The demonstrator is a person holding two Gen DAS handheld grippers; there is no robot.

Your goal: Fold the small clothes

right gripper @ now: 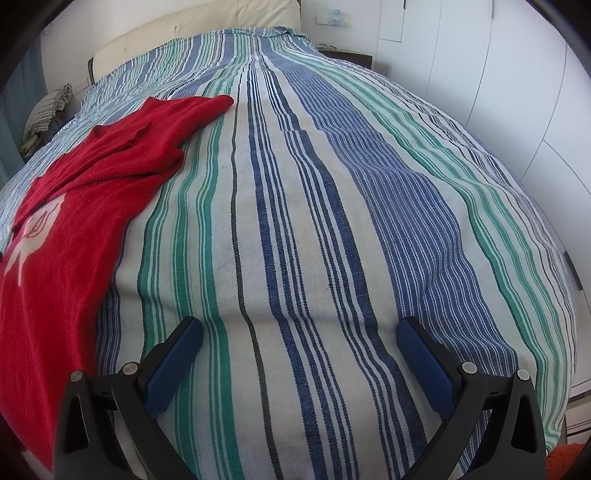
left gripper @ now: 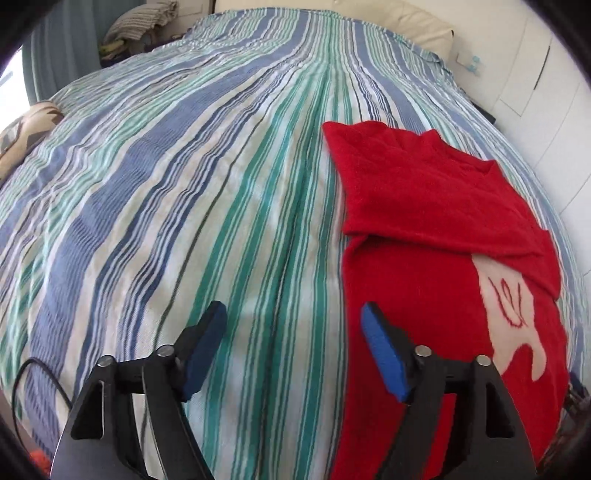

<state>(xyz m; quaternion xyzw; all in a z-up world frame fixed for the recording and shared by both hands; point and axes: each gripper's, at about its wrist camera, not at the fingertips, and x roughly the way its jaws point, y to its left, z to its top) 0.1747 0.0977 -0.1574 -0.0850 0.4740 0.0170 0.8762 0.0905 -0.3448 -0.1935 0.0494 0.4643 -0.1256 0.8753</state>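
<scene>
Nearest in the left wrist view, the left tongs (left gripper: 293,314) stand wide apart with nothing between the blue pads. The left pad hangs over bare bedspread; the right pad (left gripper: 384,354) sits in front of the near left edge of a red sweater (left gripper: 424,229). Whether that pad touches the fabric cannot be told.

Nearest in the right wrist view, the right tongs (right gripper: 299,330) are also spread wide and hold nothing. Only the striped bedspread (right gripper: 314,221) shows between and beneath them. The sweater (right gripper: 74,229) lies well off to their left.

The red sweater lies flat on the bed, towards the near edge, between the two tongs' positions. Its upper part, with one sleeve, is folded down across the body, so a thick red layer covers part of a pale cream motif (left gripper: 513,314) outlined in red. The neckline shows near the sweater's far end.

The bedspread has long blue, green and white stripes running away from the cameras. It covers the whole bed.

Farther off, a patterned cushion (left gripper: 26,133) rests at the left edge of the bed. At the head end sits a cream padded headboard (right gripper: 221,33). Beyond the far left corner, a heap of striped and checked cloth (left gripper: 140,22) is piled up. White cupboard doors (right gripper: 480,92) line the wall on the right. No containers are in sight.
</scene>
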